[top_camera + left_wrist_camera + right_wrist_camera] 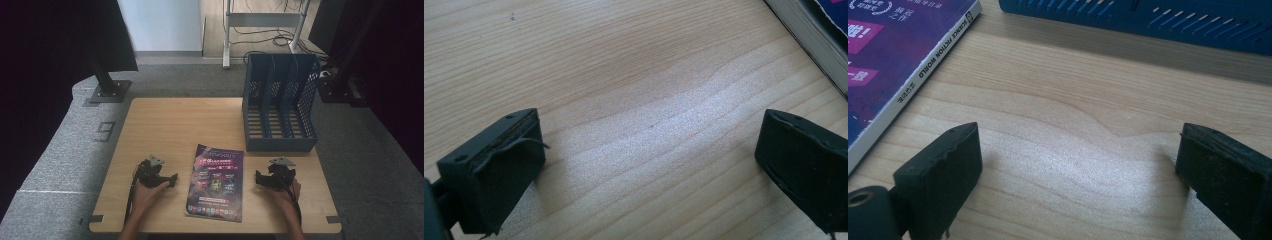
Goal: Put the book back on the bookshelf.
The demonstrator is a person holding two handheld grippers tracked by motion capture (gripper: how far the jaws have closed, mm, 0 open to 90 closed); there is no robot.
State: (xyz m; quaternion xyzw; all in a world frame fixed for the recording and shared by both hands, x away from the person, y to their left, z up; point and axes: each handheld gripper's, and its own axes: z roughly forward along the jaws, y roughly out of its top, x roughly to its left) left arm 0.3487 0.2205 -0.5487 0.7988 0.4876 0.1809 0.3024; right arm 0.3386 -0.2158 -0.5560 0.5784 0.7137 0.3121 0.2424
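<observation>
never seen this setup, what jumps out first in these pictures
A purple magazine lies flat at the near middle of the wooden table, cover up. Behind it to the right stands an empty blue slotted file rack. The left gripper and right gripper rest either side of the magazine, jaws open, nothing between them.

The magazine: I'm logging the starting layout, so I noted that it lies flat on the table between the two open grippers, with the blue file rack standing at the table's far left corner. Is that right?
Not quite. The blue file rack stands at the table's far right corner, as the high view shows. The rest holds: the magazine lies flat between the open left gripper and right gripper.
</observation>
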